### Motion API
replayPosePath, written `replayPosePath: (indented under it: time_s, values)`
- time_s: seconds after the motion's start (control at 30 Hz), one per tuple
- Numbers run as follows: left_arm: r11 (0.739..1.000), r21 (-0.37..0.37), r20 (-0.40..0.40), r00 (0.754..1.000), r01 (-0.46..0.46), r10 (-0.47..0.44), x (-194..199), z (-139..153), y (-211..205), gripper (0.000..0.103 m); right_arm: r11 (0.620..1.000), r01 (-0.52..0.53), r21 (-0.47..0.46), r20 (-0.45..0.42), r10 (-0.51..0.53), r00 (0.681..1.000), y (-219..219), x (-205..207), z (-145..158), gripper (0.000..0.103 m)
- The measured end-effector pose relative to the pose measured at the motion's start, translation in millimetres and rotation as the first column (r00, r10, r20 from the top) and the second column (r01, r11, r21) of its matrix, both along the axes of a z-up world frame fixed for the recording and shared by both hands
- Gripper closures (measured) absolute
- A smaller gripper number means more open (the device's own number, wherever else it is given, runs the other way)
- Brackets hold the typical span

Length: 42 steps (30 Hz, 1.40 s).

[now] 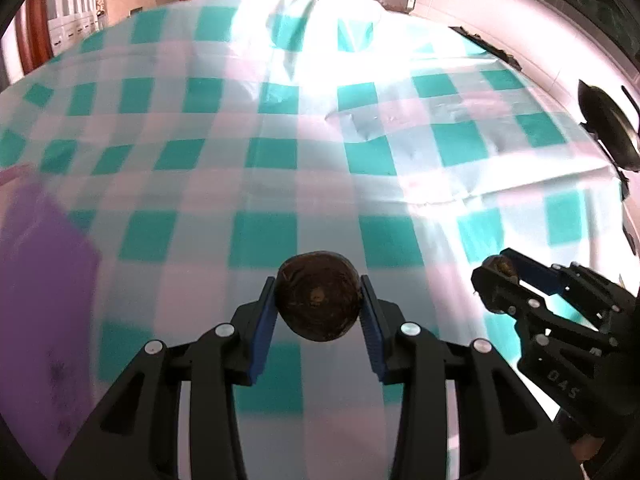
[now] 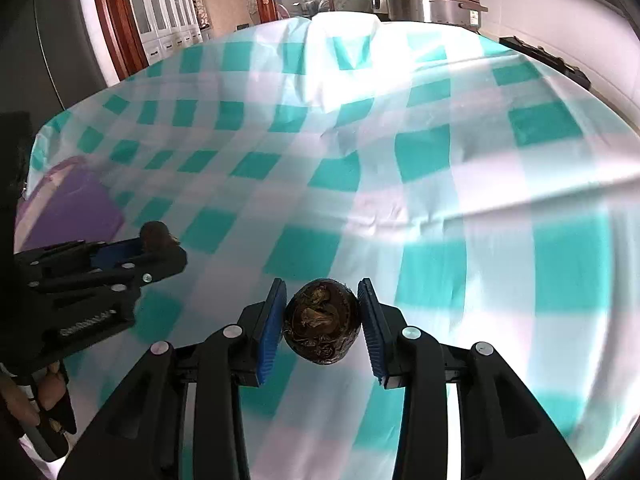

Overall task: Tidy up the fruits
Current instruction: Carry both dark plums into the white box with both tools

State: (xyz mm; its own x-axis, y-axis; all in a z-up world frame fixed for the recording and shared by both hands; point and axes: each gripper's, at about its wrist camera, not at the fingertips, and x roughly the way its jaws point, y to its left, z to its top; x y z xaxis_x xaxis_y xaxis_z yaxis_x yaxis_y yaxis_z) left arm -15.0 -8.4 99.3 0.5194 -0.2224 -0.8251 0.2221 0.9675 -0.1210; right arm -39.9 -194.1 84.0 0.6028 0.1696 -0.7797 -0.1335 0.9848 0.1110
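- Above the checked tablecloth [image 1: 280, 152], a dark round fruit [image 1: 318, 296] is clamped between the blue pads of the left gripper [image 1: 319, 300].
- A second dark fruit [image 2: 322, 322] is gripped likewise by the right gripper [image 2: 322, 320].
- At far left, a purple mat [image 2: 76, 208] is seen.

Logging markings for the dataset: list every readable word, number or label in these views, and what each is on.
"GAS" or "GA5", hard to tell: embossed upside down on the right gripper body.
Embossed strip on the left gripper body: blurred, unreadable.
Stickers on the fridge and rice cooker: too small to read.
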Motion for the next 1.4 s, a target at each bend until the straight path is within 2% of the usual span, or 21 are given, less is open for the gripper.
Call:
replayPosePath:
  time_s: [0.27, 0.47, 0.7, 0.97, 1.17, 1.4]
  values:
    - [0.999, 0.018, 0.065, 0.997, 0.041, -0.042, -86.5, 47.8, 20.7, 0.063, 0.999, -0.001, 0.052, -0.007, 0.002, 1.0, 24.5, -73.0, 28.5, 0.066]
    - [0.998, 0.029, 0.155, 0.986, 0.062, -0.066, -137.8, 89.4, 37.3, 0.063, 0.998, 0.008, 0.065, 0.057, -0.012, 0.998, 36.4, -115.9, 65.9, 0.066]
    - [0.999, 0.036, 0.259, 0.965, 0.033, -0.041, -183.6, 131.9, 71.3, 0.063, 0.998, -0.038, 0.054, 0.135, 0.03, 0.99, 60.9, -147.9, 103.7, 0.066]
    - [0.999, 0.036, 0.297, 0.955, -0.035, 0.023, -214.8, 147.6, 121.9, 0.063, 0.992, -0.12, 0.034, 0.198, 0.111, 0.974, 105.7, -163.2, 135.8, 0.066]
    - [0.993, 0.022, 0.307, 0.946, -0.115, 0.103, -225.1, 152.6, 165.3, 0.063, 0.975, -0.222, -0.005, 0.224, 0.217, 0.95, 152.7, -160.3, 154.1, 0.066]
    - [0.97, -0.012, 0.277, 0.931, -0.244, 0.238, -225.0, 144.3, 218.2, 0.063, 0.917, -0.395, -0.057, 0.21, 0.398, 0.893, 225.7, -146.3, 162.0, 0.066]
